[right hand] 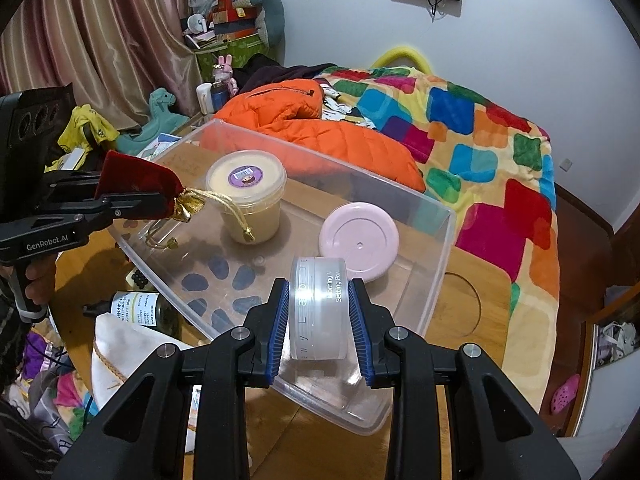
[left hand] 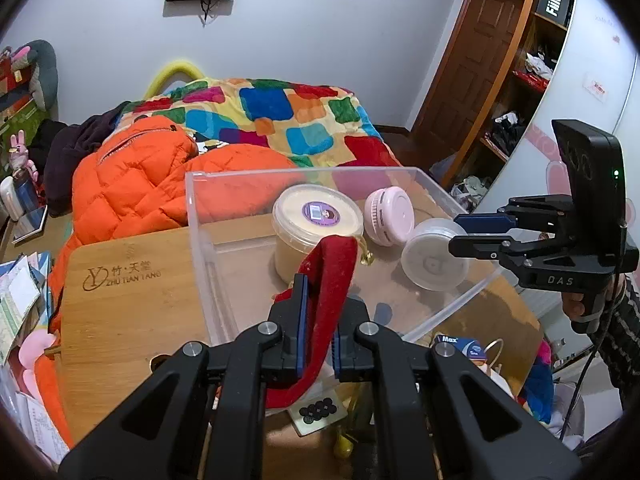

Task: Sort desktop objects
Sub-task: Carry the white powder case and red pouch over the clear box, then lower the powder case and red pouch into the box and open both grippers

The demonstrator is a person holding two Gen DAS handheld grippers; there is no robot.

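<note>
Clear bin [right hand: 424,240] sits on bamboo table [left hand: 132,312] by bed [right hand: 480,140]; left claw [left hand: 318,320] clamps red pouch [left hand: 328,280], right claw [right hand: 320,320] white jar [right hand: 318,312].

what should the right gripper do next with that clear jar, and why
Probably lower it a little further and let go. The right gripper is shut on the clear jar, held over the clear bin, near the pink jar.

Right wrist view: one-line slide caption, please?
Right hand-held gripper holds a frosted jar over the clear bin.
</note>
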